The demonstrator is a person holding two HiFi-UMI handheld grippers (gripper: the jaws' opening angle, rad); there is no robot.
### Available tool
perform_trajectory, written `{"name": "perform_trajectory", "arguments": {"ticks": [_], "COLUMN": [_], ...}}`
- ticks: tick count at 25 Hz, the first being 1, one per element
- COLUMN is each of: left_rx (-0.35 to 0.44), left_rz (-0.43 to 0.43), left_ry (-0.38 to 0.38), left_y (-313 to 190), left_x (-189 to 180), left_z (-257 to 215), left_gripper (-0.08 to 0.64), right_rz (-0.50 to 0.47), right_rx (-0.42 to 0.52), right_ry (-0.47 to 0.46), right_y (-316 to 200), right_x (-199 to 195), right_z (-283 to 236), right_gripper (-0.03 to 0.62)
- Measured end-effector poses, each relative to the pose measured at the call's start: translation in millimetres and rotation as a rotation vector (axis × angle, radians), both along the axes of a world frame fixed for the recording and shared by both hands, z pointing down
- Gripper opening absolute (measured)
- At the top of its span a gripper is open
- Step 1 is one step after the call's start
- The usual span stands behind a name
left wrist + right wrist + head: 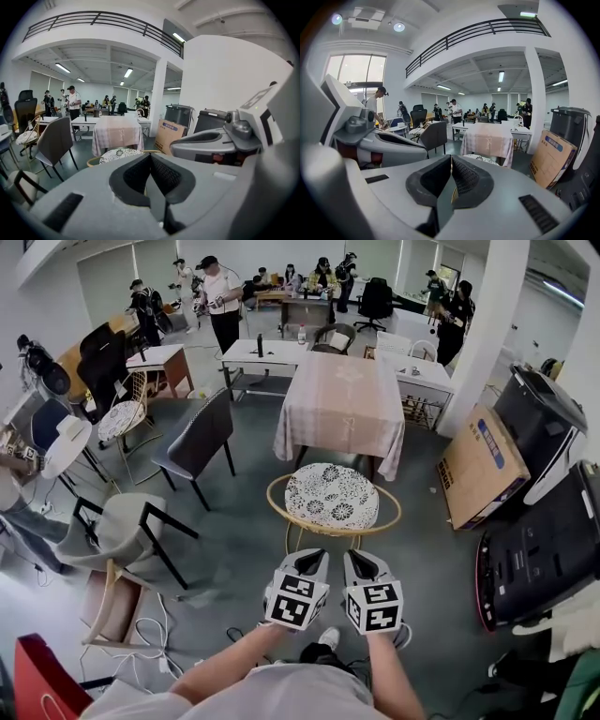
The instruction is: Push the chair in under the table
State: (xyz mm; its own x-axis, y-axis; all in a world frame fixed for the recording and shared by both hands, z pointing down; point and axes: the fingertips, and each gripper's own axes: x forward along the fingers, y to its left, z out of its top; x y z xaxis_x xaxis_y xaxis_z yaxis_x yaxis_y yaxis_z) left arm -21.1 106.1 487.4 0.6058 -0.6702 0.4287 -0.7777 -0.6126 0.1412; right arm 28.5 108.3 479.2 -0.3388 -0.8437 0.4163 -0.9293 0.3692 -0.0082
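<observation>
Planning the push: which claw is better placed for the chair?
Neither clearly: left claw and right claw, both shut, sit side by side just behind the chair, flanking its middle. Probably push with both.

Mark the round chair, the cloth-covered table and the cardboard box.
round chair (pixel 330 495), head view, on its patterned seat cushion.
cloth-covered table (pixel 342 399), head view, on the middle of its covered top.
cardboard box (pixel 483 465), head view, on its broad brown face.
</observation>
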Motion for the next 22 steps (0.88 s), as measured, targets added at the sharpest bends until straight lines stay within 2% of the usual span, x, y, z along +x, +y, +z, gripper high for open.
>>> {"name": "perform_trajectory", "arguments": {"ticks": [12,17,22], "left_rx": [-0.057,-0.066,-0.025], "left_rz": [-0.01,0.019,0.083], "left_ry": [-0.091,-0.173,-0.193], "left_y": [-63.4,-75.0,-82.7], "left_x": [35.8,46.9,59.8], "left_z": [53.8,74.3,85.9], "left_gripper": [0.006,0.006,0.008], "right_rz": [-0.122,-0.203,-0.328], "right_rx": [-0.084,-0.116,-0.12], "right_ry": [0.126,0.176,0.261], "right_y": [-60.9,-76.0,-84.0], "right_x": [36.8,46.2,49.7], "right_z": [56.4,74.0,90.6], "right_gripper": [0.005,0.006,0.006]}}
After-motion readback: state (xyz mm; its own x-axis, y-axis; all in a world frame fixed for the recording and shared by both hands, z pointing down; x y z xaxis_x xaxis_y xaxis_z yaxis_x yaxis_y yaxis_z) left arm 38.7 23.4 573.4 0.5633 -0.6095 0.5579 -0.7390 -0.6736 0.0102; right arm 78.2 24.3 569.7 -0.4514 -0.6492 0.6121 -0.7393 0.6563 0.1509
